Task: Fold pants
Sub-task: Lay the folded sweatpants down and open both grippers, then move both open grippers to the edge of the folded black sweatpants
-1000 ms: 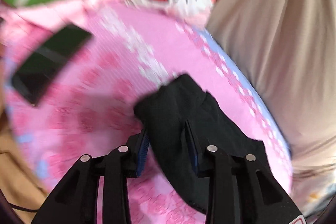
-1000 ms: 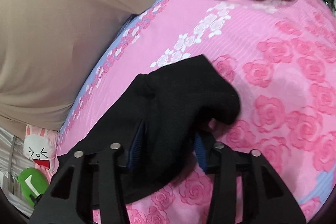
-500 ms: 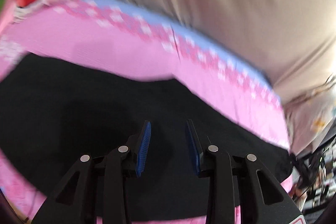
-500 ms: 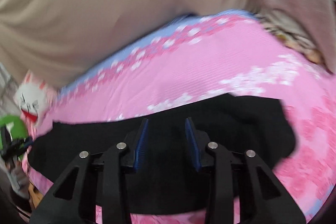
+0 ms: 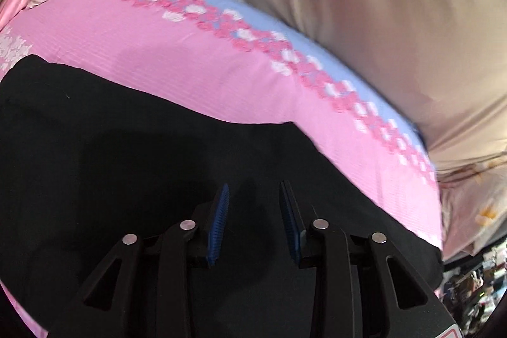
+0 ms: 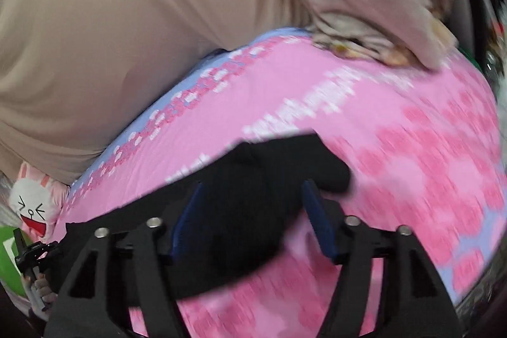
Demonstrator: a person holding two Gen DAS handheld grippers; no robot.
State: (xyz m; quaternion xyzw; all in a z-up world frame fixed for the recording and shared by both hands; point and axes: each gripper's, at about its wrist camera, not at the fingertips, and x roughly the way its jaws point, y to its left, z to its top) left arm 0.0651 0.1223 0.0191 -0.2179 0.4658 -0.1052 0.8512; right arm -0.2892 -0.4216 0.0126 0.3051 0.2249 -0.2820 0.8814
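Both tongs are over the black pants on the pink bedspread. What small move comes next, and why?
Probably close the right tongs: their open blue pads straddle a raised bunch at the end of the black fabric pants. The left tongs hang open over flat cloth, gripping nothing, so they can wait.

1. One pair of black pants [image 5: 133, 167], lying at 6 o'clock in both views.
2. One pink flowered bedsheet [image 5: 196, 59] on the bed.
3. One cartoon rabbit pillow [image 6: 31, 208], at 8 o'clock in the right wrist view.
4. One beige curtain [image 5: 364, 15], at 1 o'clock in the left wrist view.
5. Two grippers: left gripper [image 5: 253, 195], right gripper [image 6: 252, 195].
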